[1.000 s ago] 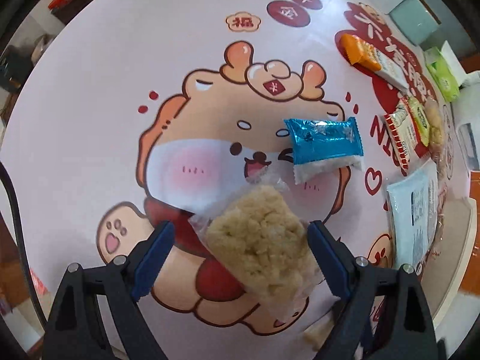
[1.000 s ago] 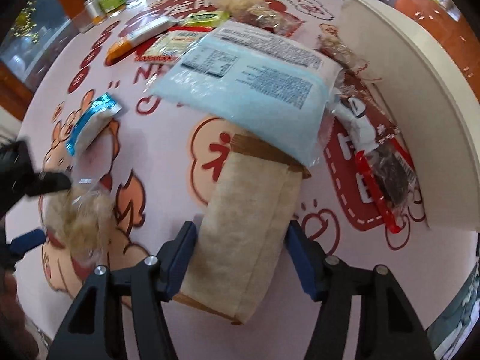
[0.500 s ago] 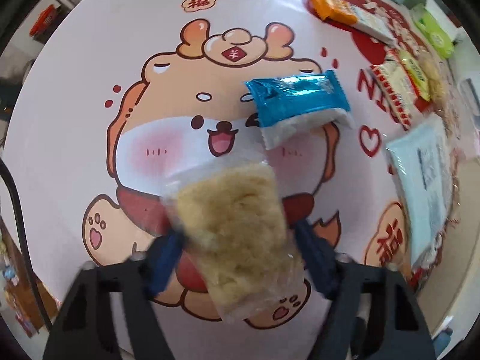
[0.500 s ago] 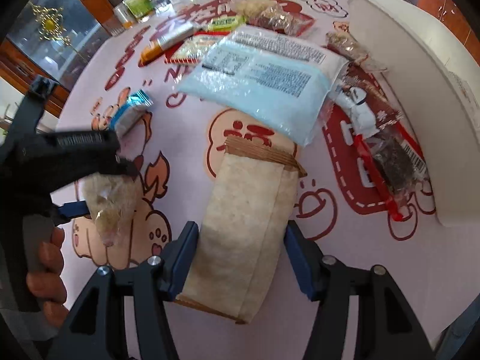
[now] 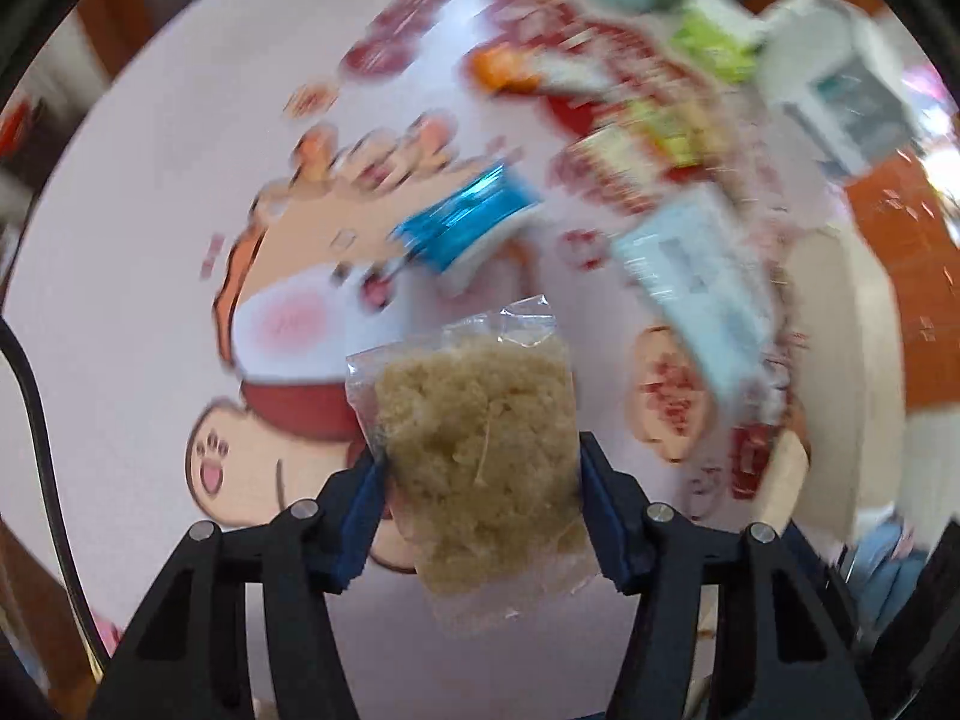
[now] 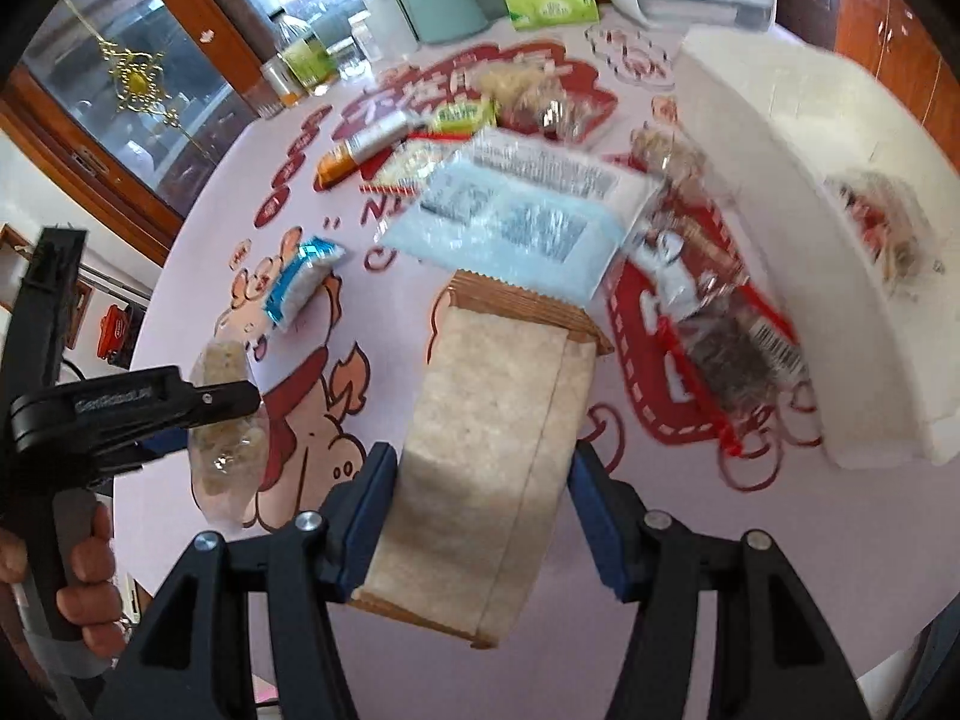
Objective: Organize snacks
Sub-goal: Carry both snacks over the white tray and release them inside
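Note:
A clear bag of puffed rice cake (image 5: pixel 474 384) hangs above the pink cartoon tablecloth (image 5: pixel 150 240). My left gripper (image 5: pixel 480 456) has its blue pads pressed on both sides of the bag, and its jaws are still closing. From the right wrist view the same bag (image 6: pixel 225 420) shows side-on behind a black left finger (image 6: pixel 180 399), with a hand on the handle. My right gripper (image 6: pixel 480 456) is shut on a tall beige paper snack packet (image 6: pixel 498 396), held off the table.
A blue foil snack (image 6: pixel 300 282) lies left of a large light-blue packet (image 6: pixel 516 222). A dark snack in clear wrap (image 6: pixel 726 360) lies beside a white foam box (image 6: pixel 810 180) on the right. More snacks, a green tissue pack (image 6: pixel 549 3) and bottles stand at the back.
The left jaws have closed on the rice cake bag and lifted it off the table while the wrist rolled. The right gripper has risen with the beige packet in it.

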